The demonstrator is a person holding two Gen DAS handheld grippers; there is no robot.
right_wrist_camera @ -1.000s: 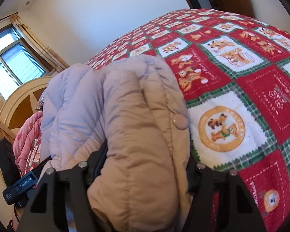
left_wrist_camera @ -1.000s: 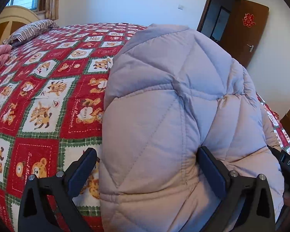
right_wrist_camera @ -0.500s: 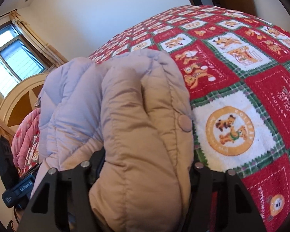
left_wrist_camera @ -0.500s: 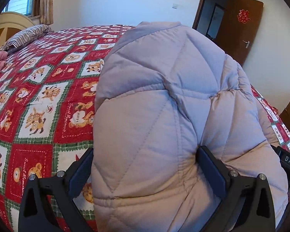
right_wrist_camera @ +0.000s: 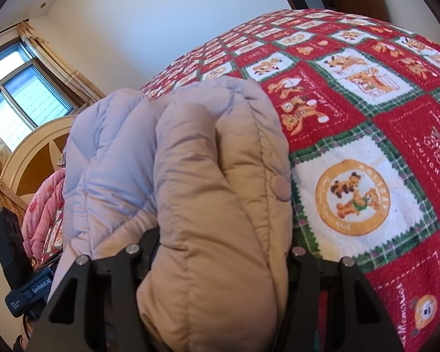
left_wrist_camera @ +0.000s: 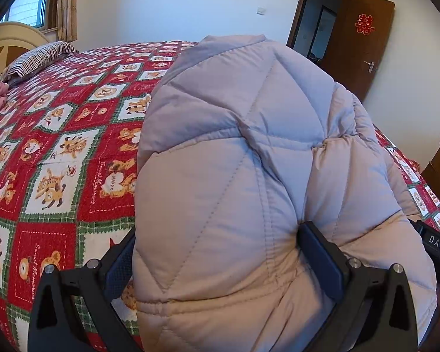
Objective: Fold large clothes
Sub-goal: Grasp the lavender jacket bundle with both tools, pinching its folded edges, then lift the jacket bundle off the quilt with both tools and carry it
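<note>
The puffy quilted jacket (left_wrist_camera: pixel 249 176) is bunched up in front of me, sitting on the near part of the bed and bulging between both of my tools. In the left wrist view it is filling most of the frame, pale grey-lilac with diamond stitching. In the right wrist view its beige side (right_wrist_camera: pixel 220 205) is facing me, with a round snap button (right_wrist_camera: pixel 281 188) showing on the right edge.

My left gripper (left_wrist_camera: pixel 217 261) is standing fairly wide, and its fingers (left_wrist_camera: pixel 319 258) are pressing into the padding from both sides; the right one is denting the fabric visibly, so I am holding a thick fold of the jacket there. My right gripper (right_wrist_camera: pixel 220 261) is about half open and clamping another thick roll of the same jacket, with the padding swelling out over both fingers (right_wrist_camera: pixel 300 267), which are mostly hidden by it.

Under the jacket the bedspread (left_wrist_camera: pixel 58 161) is spreading out in red, white and green squares with bear pictures. A striped pillow (left_wrist_camera: pixel 38 61) is lying at the far left by the headboard (right_wrist_camera: pixel 35 158), and a pink quilt (right_wrist_camera: pixel 44 208) is heaped beside it. A window with curtains (right_wrist_camera: pixel 23 102) is glowing beyond, and a brown door (left_wrist_camera: pixel 363 41) is standing open on the right.
</note>
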